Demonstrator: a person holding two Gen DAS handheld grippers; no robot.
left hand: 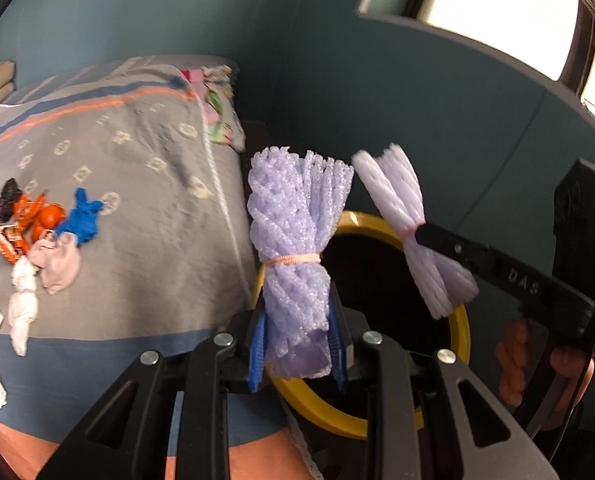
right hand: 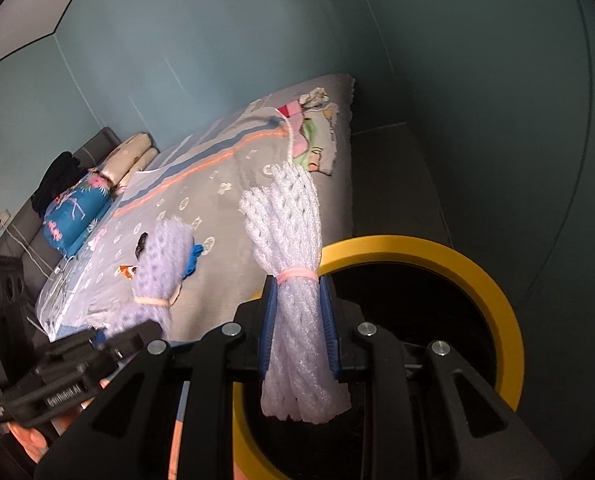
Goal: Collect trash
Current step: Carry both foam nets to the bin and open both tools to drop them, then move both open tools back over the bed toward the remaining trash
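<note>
My left gripper [left hand: 297, 344] is shut on a lilac foam fruit net [left hand: 293, 248] tied with a rubber band, held upright over the rim of the yellow-rimmed trash bin [left hand: 463, 332]. My right gripper [right hand: 299, 330] is shut on a white foam net [right hand: 293, 280], also above the bin [right hand: 497, 280]. The right gripper with its white net [left hand: 413, 228] shows in the left wrist view. The left gripper's lilac net [right hand: 161, 268] shows in the right wrist view. More trash lies on the bed: orange wrappers [left hand: 21, 224], a blue scrap [left hand: 82, 216], white tissues [left hand: 23, 304].
The bed with a grey patterned cover [left hand: 137, 184] is at the left, the bin beside its edge. Teal walls [left hand: 377, 120] stand behind. Pillows and a folded blue blanket [right hand: 73, 216] lie at the bed's far end.
</note>
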